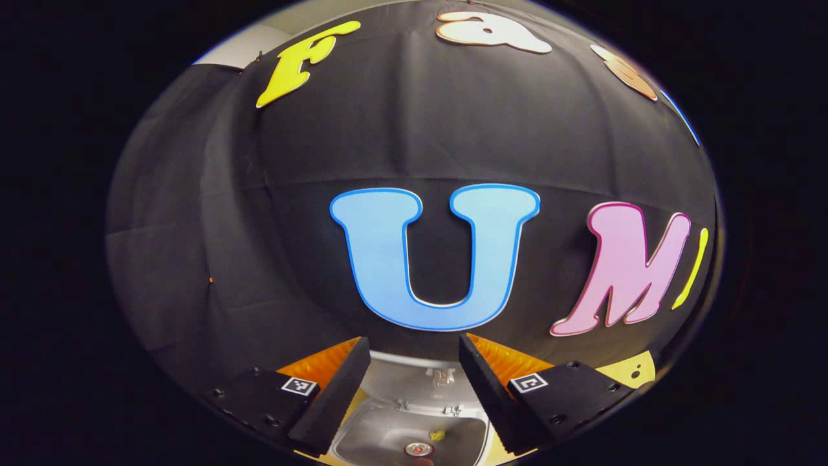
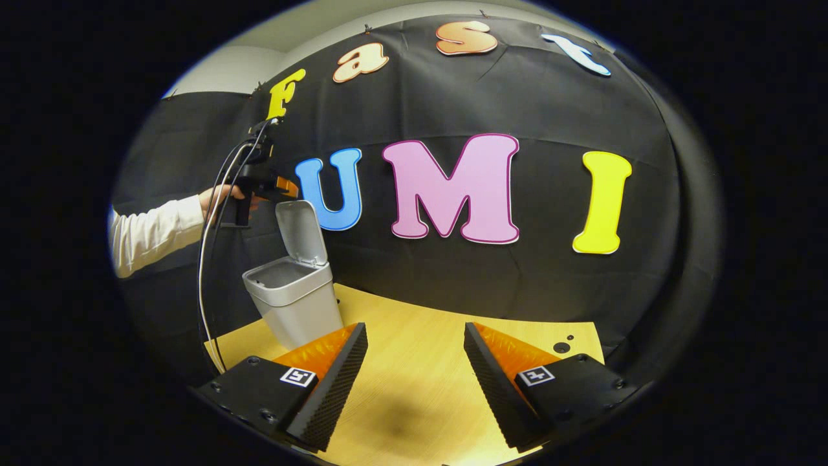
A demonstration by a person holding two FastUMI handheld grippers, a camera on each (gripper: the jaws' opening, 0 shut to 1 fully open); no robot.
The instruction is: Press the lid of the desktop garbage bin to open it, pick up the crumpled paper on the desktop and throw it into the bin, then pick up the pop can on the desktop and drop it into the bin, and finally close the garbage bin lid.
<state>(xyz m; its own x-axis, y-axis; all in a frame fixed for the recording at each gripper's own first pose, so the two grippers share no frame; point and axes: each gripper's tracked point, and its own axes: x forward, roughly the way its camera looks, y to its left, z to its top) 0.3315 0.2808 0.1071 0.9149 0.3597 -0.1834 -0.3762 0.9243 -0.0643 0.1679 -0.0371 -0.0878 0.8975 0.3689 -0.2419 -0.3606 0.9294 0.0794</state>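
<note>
Black cloth backs a pale wooden desk [image 2: 414, 388]. On its left part stands the grey bin [image 2: 294, 304], its lid [image 2: 301, 232] raised upright at the back. The left hand-held gripper [image 1: 414, 388] hangs above the bin's open mouth, fingers wide, holding nothing; the can's top [image 1: 418, 448] lies inside. The right hand-held gripper [image 2: 414, 382] hovers over bare desk, also wide, nothing between its fingers.
</note>
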